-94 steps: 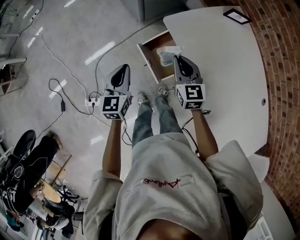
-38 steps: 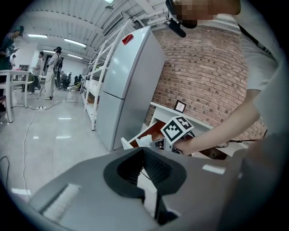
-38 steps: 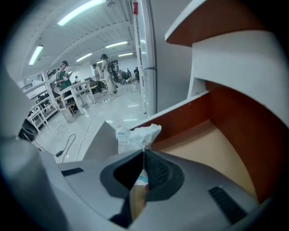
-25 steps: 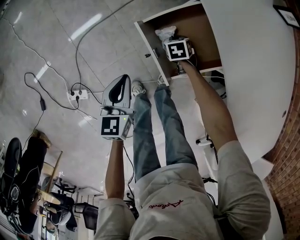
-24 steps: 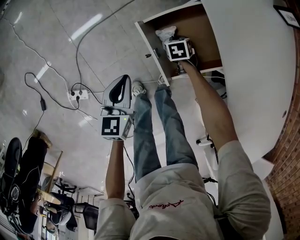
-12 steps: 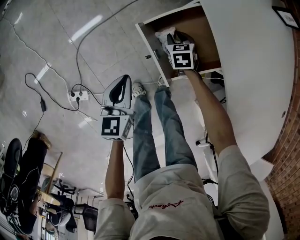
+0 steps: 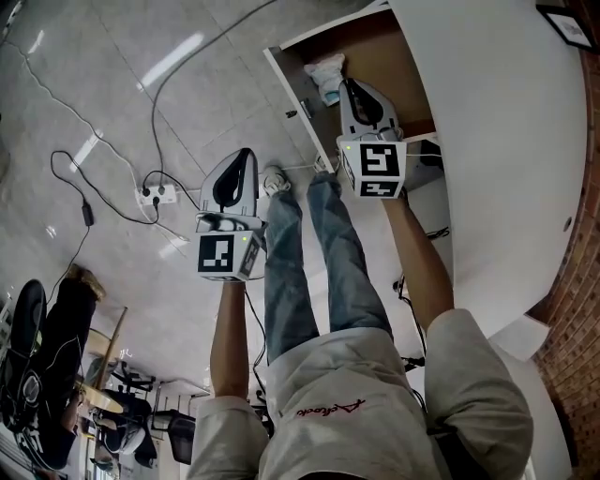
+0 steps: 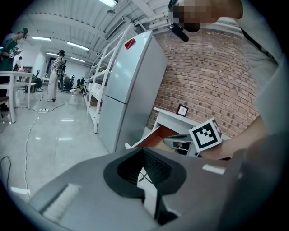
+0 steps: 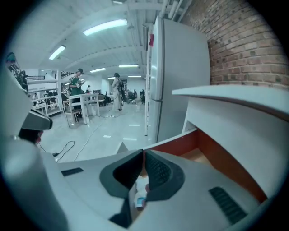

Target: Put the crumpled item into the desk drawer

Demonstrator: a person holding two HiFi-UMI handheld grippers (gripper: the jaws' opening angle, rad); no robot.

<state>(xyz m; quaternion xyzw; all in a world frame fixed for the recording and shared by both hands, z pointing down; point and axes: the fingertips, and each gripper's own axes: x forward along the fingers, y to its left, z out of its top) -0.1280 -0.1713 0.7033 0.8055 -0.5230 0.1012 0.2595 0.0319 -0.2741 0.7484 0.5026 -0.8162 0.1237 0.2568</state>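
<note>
The pale tiled floor (image 7: 112,84) fills the left of the head view, crossed by dark cables that run to a power strip (image 7: 155,194). The white tabletop (image 7: 497,122) takes up the right side in front of a brick wall, with a small picture frame (image 7: 562,21) lying near its far corner. The desk drawer (image 7: 384,47) stands pulled out from under the tabletop edge, its brown floor bare apart from one thing. The person's legs (image 7: 309,262) in jeans show between the two tools. The right hand-held gripper (image 7: 345,86) hangs over the open drawer, tips pointing at its far end. Its jaws are closing and have all but met, with nothing between them. In the right gripper view its tips (image 9: 143,154) come together above the drawer's reddish-brown wall (image 9: 198,155). The left hand-held gripper (image 7: 246,155) hovers over the floor, well apart from the drawer. In the left gripper view its jaws (image 8: 143,151) are together and empty. The crumpled item (image 7: 325,73), white with a touch of blue, lies in the drawer's far left corner just beyond the right tips. It shows again through the gap under the jaws (image 9: 141,198), and no pad touches it.
</note>
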